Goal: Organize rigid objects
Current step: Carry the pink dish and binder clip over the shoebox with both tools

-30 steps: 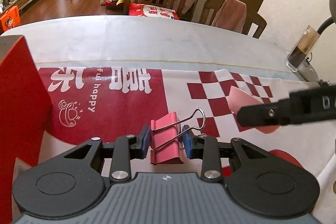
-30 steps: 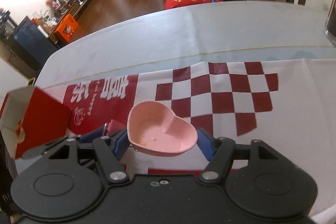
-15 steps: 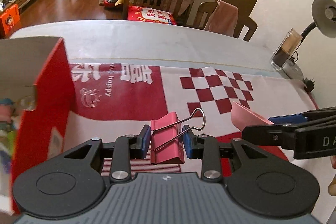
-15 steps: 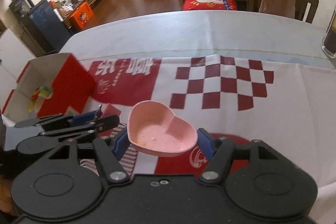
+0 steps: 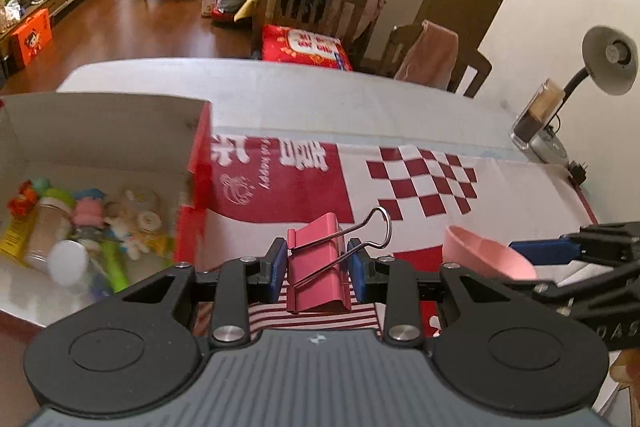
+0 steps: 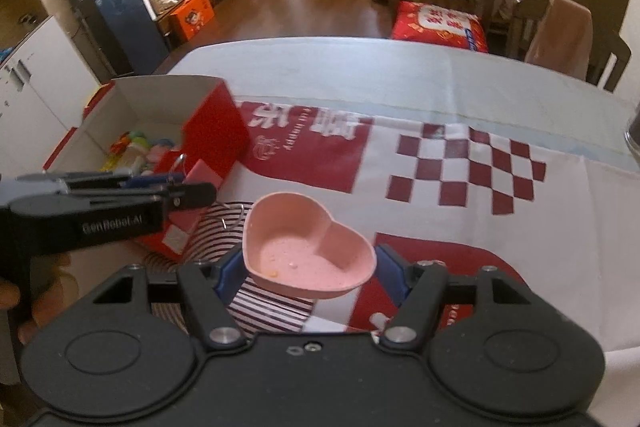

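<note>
An open box (image 5: 200,163) sits at the left on the table (image 5: 320,95), small items (image 5: 80,227) inside. A printed cloth (image 5: 500,195) spreads to its right. Chairs (image 5: 312,3) stand behind the table; a lamp (image 5: 608,61) at far right.

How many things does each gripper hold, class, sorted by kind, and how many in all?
Binder clip, pink, in the left gripper: 1
Heart-shaped bowl, pink, in the right gripper: 1
Total held: 2
</note>
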### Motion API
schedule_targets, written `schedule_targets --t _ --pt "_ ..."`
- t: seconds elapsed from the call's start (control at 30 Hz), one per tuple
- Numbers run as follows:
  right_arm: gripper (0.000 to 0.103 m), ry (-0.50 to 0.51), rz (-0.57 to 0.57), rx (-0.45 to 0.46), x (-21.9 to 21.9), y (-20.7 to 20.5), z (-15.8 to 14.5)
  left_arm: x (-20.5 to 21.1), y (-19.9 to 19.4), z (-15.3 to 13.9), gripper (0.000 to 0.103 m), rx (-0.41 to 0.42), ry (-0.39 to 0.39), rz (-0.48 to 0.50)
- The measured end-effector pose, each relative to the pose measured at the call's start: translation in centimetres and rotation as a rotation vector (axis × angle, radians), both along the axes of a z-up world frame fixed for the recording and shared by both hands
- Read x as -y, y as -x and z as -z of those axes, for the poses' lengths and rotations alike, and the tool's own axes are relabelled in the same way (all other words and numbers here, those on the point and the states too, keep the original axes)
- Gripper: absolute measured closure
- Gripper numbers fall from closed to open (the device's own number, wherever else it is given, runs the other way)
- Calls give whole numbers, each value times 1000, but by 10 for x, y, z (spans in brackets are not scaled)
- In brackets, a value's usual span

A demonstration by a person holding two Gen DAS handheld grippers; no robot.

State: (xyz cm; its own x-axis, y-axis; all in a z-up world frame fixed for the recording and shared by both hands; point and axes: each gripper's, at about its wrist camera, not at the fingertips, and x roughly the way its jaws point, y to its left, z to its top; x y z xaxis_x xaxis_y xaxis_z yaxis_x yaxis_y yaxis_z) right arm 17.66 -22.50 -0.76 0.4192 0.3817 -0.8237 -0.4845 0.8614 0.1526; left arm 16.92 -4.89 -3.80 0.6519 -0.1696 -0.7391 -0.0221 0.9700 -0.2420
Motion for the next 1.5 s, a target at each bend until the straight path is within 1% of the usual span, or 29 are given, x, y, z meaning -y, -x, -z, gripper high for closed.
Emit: schedule_targets --t 0.3,0.5,0.7,0.8,0.93,1.07,1.2,1.3,1.5 --pt "36 -14 -40 45 -51 19 -16 -59 14 -29 71 45 -8 -40" --pt "36 -20 -74 80 -93 27 -22 -101 21 -39 71 54 -40 -68" --pt "36 -34 -85 91 -134 25 -22 -147 27 -44 71 57 -64 -93" --pt "36 -27 -86 89 -154 21 -19 -169 27 -42 71 53 -76 -108" --pt "36 -9 -88 88 -179 15 -12 -195 21 -35 71 53 -125 -123" --pt "36 16 -90 100 -205 8 -4 -220 12 -24 71 35 -160 -133" --pt "36 40 -82 94 -225 -4 10 -242 -5 -10 71 -4 -160 -133" --pt "36 62 -80 97 -239 -11 22 -251 -17 -1 71 -27 -178 -126" --pt "36 101 -74 81 -261 -30 47 -253 -42 14 71 -35 -203 -91"
